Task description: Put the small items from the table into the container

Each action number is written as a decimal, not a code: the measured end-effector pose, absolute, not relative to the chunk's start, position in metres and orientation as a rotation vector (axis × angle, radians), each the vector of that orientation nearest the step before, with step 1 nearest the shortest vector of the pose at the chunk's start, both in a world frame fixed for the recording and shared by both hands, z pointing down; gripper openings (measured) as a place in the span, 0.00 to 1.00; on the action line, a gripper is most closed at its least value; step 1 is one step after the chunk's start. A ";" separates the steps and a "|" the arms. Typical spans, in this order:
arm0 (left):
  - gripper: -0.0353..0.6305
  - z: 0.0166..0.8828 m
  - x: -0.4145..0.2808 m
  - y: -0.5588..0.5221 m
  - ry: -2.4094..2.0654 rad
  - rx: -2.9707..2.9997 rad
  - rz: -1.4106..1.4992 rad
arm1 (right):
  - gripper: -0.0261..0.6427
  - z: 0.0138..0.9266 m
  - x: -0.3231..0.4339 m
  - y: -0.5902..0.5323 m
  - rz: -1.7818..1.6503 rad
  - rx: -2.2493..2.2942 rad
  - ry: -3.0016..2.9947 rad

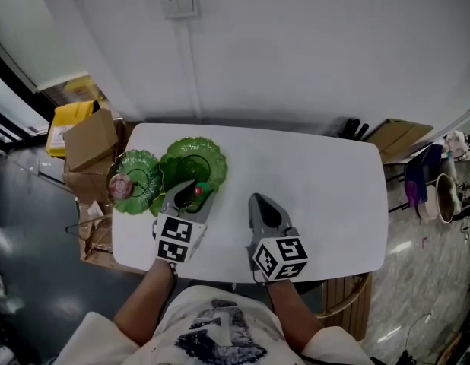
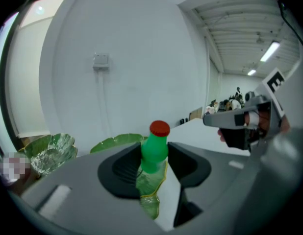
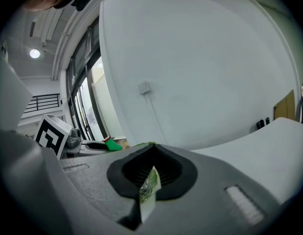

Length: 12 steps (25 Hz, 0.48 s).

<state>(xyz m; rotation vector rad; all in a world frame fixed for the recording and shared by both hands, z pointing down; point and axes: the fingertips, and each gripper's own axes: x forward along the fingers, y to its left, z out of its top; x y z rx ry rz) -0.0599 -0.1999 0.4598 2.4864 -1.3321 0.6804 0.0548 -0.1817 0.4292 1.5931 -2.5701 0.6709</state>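
Bottle, base indistinct between left tongs

two leaf dishes, one bottle, two hand-held grippers

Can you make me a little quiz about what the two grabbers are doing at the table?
1. What is between the left gripper's jaws? A: a spoon. B: a green bottle. C: a cup.
2. True or false: the right gripper's jaws are shut with nothing in them.
3. Fill in: the bottle's cap is ___.
Key: 1 B; 2 true; 3 red.
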 end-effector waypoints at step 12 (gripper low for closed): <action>0.30 0.478 -0.062 -0.234 -1.319 2.440 0.706 | 0.03 0.430 0.050 -0.216 0.667 1.586 -2.551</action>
